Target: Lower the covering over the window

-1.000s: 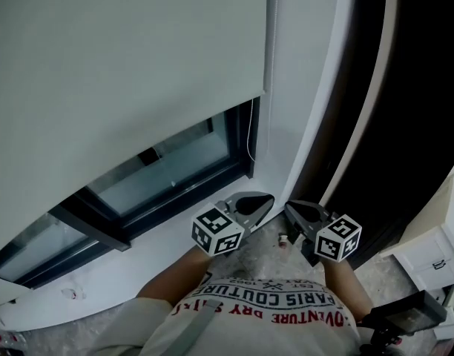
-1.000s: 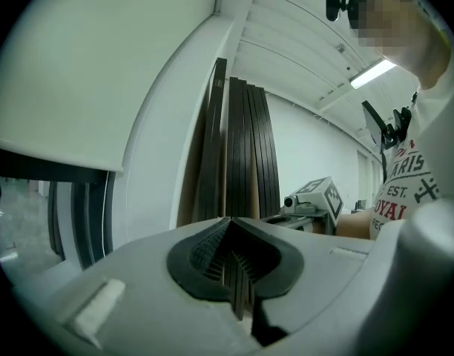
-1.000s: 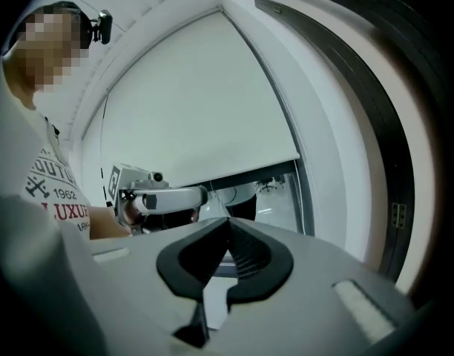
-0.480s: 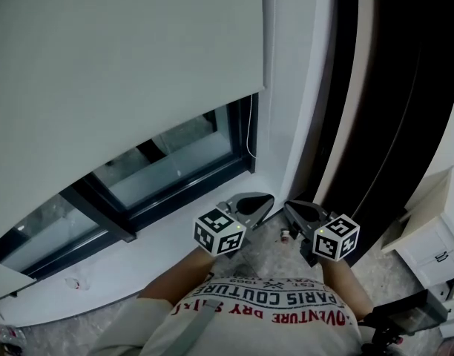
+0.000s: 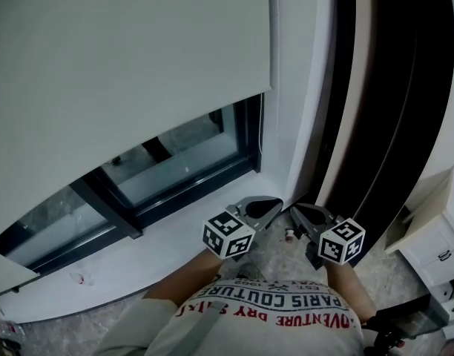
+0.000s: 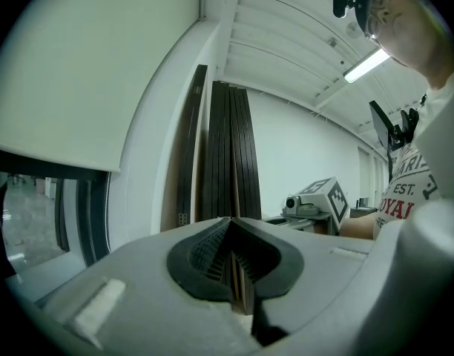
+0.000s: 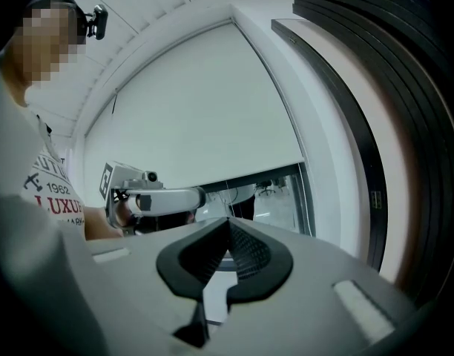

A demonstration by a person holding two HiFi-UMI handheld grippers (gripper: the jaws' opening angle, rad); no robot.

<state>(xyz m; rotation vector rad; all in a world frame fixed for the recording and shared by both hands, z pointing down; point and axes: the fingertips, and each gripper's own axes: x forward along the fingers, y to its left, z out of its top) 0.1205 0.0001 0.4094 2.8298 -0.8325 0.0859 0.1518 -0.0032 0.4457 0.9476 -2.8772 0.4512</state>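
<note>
Covering: the roller blind [image 5: 130, 73] covers only the upper part of the window [image 5: 179, 165]. Its lower edge stops above the bottom glass, which is bare down to the dark frame.
Cord: a thin white cord [image 5: 262, 128] hangs at the right edge of the blind, in front of the frame.
Left hand-held gripper [image 5: 275, 202]: the jaws are pressed together with nothing between them. It is held over the floor [image 5: 279, 262] near the white sill [image 5: 153, 239], apart from the blind and the cord.
Right hand-held gripper [image 5: 295, 210]: the jaws are also together and empty. It is just beside the left one, not touching it.
Container: a white cabinet [image 5: 435, 254] stands at the lower right. Its drawer fronts are closed, so the contents cannot be seen.
Head view only: the sill, the speckled floor and the cabinet.
Left gripper view only: a lit ceiling lamp [image 6: 366, 64]; it also shows the dark slats [image 6: 231, 154] standing upright against the white wall.
Right gripper view only: the left hand-held gripper seen in front of the bare glass, below the edge of the blind.
</note>
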